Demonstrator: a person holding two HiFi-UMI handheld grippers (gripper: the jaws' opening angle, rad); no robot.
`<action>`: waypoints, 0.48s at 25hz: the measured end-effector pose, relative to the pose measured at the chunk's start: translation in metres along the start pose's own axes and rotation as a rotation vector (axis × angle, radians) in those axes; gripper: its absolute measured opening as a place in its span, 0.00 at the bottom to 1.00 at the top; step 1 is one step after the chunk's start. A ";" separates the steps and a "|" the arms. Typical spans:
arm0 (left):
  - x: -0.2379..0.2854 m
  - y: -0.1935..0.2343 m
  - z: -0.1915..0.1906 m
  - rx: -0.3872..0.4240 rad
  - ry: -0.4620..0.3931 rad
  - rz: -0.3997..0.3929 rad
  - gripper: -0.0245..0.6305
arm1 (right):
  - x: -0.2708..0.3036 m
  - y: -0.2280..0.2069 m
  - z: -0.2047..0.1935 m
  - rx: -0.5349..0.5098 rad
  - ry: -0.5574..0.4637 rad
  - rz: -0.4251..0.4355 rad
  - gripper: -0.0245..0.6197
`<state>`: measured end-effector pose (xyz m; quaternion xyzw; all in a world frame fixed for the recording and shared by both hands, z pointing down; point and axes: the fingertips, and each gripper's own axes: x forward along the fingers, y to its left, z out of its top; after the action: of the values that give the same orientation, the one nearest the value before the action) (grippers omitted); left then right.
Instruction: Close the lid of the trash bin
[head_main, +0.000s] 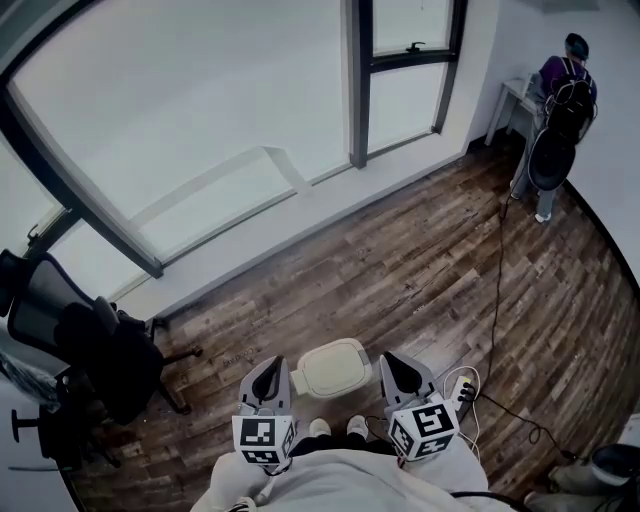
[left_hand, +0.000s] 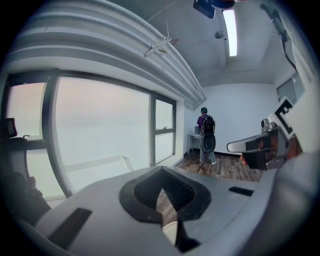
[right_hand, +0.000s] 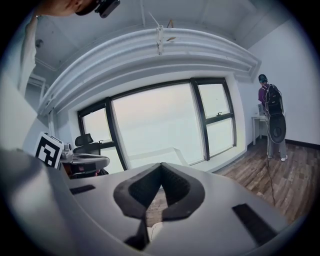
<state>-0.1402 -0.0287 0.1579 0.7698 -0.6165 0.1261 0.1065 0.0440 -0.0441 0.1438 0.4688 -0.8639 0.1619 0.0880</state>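
Note:
The trash bin (head_main: 331, 368) stands on the wooden floor just in front of my feet, with its cream lid facing up; it looks flat, though I cannot tell if it is fully down. My left gripper (head_main: 268, 374) hangs just left of the bin and my right gripper (head_main: 399, 370) just right of it, both above it and apart from it. Each has its jaws together with nothing held. A cream sliver of the bin (left_hand: 170, 236) shows under the left gripper (left_hand: 161, 173), and another sliver of the bin (right_hand: 153, 231) under the right gripper (right_hand: 161, 168).
A black office chair (head_main: 105, 358) stands at the left by the window wall (head_main: 200, 150). A white power strip (head_main: 462, 388) with a long cable lies right of the bin. A person (head_main: 563, 95) stands at a desk in the far right corner.

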 end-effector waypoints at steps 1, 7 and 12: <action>-0.001 0.000 0.001 0.002 -0.004 -0.001 0.04 | -0.001 0.001 0.001 -0.001 -0.002 -0.002 0.07; 0.001 0.004 0.010 0.008 -0.024 -0.018 0.04 | 0.000 0.006 0.011 -0.015 -0.018 -0.015 0.07; 0.002 0.002 0.013 0.010 -0.031 -0.034 0.04 | -0.002 0.009 0.014 -0.024 -0.018 -0.023 0.07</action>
<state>-0.1414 -0.0351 0.1463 0.7826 -0.6043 0.1154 0.0953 0.0378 -0.0432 0.1280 0.4790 -0.8611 0.1464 0.0877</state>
